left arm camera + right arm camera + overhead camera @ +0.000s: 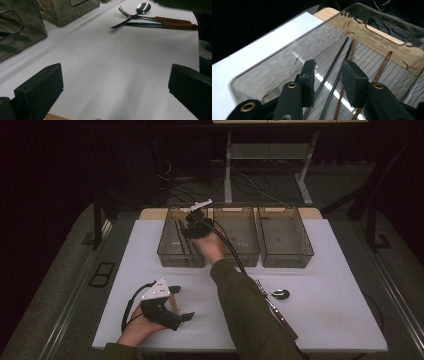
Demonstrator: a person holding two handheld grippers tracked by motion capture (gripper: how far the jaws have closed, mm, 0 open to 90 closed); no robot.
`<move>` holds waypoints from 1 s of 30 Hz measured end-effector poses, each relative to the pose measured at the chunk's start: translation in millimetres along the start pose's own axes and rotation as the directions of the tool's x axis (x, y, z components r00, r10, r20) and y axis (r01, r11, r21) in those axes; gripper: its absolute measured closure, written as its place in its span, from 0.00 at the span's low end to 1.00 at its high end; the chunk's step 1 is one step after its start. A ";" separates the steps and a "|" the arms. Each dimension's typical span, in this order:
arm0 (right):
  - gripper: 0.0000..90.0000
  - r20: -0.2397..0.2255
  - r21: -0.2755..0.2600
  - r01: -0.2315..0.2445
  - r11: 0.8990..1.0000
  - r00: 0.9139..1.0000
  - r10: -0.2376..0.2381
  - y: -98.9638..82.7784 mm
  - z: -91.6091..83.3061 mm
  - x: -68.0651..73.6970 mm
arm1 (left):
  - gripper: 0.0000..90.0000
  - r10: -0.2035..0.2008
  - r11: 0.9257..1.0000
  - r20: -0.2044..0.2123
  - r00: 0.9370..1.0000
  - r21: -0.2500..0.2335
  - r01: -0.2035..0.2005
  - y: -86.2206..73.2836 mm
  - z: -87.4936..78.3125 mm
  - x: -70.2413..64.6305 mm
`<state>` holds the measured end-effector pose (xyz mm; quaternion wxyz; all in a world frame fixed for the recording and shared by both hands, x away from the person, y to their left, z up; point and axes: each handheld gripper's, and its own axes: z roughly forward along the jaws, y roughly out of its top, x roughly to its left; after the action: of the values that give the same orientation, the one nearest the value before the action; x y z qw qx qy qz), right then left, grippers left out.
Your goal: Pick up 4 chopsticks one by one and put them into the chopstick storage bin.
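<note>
Right tool [327, 75]: held over the left bin [167, 254], jaws narrowly parted, nothing gripped.
Chopsticks [334, 82]: laid on the bin floor directly below the jaws, long axis running away along the bin (two black, two brown).
Left tool [175, 307]: rested at the near left of the surface [330, 315], jaws spread wide, empty.
Cutlery [140, 18]: fork, spoon and knife lain together at the near right, handles toward the person; judged nearer the right hand [212, 245].

Bins [235, 236] beyond — open tabletop [150, 255] before
</note>
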<state>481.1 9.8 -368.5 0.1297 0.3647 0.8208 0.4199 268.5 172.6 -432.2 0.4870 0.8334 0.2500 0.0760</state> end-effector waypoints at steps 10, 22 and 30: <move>0.39 -0.037 0.001 0.030 1.000 0.999 -0.030 -10.8 -42.8 -9.6 | 0.00 -0.015 1.000 -0.018 1.000 0.007 0.015 -1.4 0.2 0.0; 0.29 -0.100 -0.015 0.054 0.998 0.993 -0.055 -55.5 -101.4 -31.3 | 0.00 -0.006 1.000 -0.031 1.000 0.025 0.006 -0.9 0.7 -0.1; 0.26 -0.120 -0.030 0.075 0.997 0.990 -0.078 -96.5 -128.9 -32.6 | 0.00 -0.008 0.999 -0.034 0.999 0.033 0.009 -1.6 2.0 2.0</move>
<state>389.8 -126.8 -368.1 0.1002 0.3052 0.8352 0.4463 270.4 172.7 -434.8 0.4692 0.8389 0.2629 0.0839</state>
